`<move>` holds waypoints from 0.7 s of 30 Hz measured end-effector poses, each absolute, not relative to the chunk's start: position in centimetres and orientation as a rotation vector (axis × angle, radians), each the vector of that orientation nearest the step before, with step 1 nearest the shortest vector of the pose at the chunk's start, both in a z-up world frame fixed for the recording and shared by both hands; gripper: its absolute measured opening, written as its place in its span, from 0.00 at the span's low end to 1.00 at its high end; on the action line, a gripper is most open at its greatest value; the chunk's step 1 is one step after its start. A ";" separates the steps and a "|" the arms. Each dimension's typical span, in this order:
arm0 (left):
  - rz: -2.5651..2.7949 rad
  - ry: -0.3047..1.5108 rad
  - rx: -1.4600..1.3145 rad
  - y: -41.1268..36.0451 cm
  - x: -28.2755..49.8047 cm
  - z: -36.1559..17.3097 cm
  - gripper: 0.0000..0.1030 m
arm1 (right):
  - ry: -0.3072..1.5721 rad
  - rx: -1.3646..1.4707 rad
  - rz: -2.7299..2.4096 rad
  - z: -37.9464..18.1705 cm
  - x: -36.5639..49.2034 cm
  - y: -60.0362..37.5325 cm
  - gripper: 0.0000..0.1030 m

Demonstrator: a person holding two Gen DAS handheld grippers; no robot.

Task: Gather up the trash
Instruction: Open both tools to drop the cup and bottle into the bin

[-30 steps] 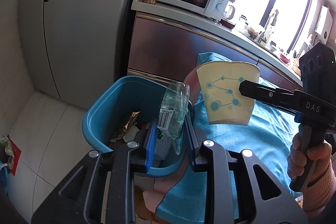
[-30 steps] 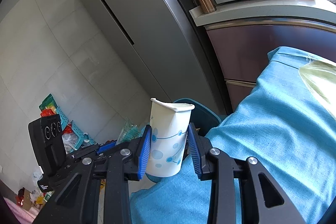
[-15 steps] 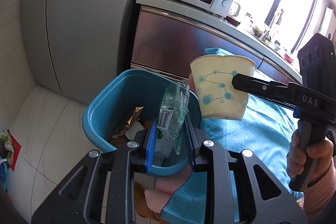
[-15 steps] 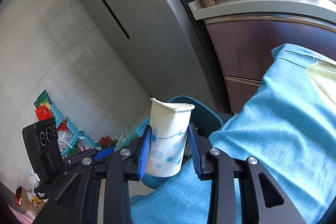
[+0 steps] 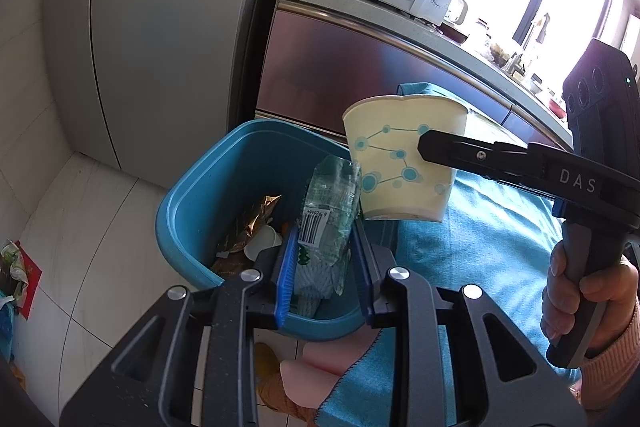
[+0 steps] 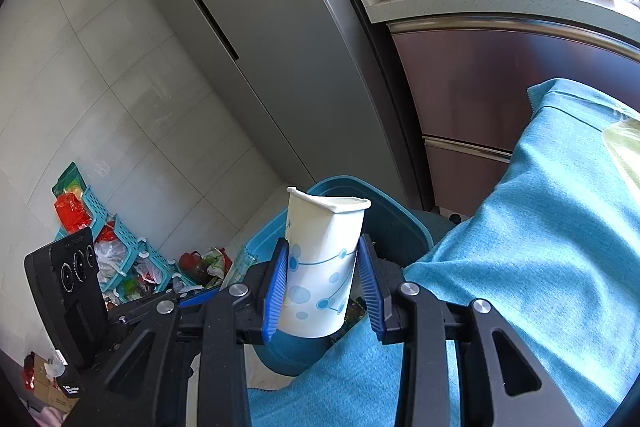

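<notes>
Trash is in both our grippers, poised above the blue bin (image 5: 192, 195) so it can drop straight in. Our left gripper (image 5: 323, 269) pinches a crushed plastic bottle (image 5: 330, 203) over the bin's mouth; our right gripper (image 6: 323, 293) clamps a paper cup (image 6: 322, 259) upright, squeezed out of round, near the rim by the blue tablecloth (image 6: 540, 267). We judge release comes next.

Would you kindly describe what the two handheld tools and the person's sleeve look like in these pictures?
Both tools are matte black frames with triangular cut-outs, silver screws and ribbed blue pads. The right tool carries white "DAS" lettering, a grey pistol handle and a black camera block with round lenses and a small green light. The hand on that handle wears a ribbed pink knit sleeve. No cables show.
</notes>
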State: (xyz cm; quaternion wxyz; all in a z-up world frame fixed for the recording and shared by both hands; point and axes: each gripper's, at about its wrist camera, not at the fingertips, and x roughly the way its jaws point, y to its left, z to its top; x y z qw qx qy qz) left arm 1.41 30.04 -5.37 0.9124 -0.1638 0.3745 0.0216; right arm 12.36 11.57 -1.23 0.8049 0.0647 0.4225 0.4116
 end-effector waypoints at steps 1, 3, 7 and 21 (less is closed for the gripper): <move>0.046 0.775 -0.337 30.1 1.5 -5.5 0.26 | 0.909 0.132 0.878 -1.4 12.4 11.8 0.32; 0.048 0.780 -0.337 30.1 1.8 -5.7 0.27 | 0.915 0.122 0.874 -1.7 12.6 12.2 0.32; 0.047 0.795 -0.352 30.4 2.4 -6.3 0.29 | 0.929 0.108 0.861 -2.2 12.9 13.0 0.32; 0.072 0.839 -0.404 30.9 4.3 -9.9 0.39 | 0.941 0.131 0.859 -3.2 13.4 13.5 0.36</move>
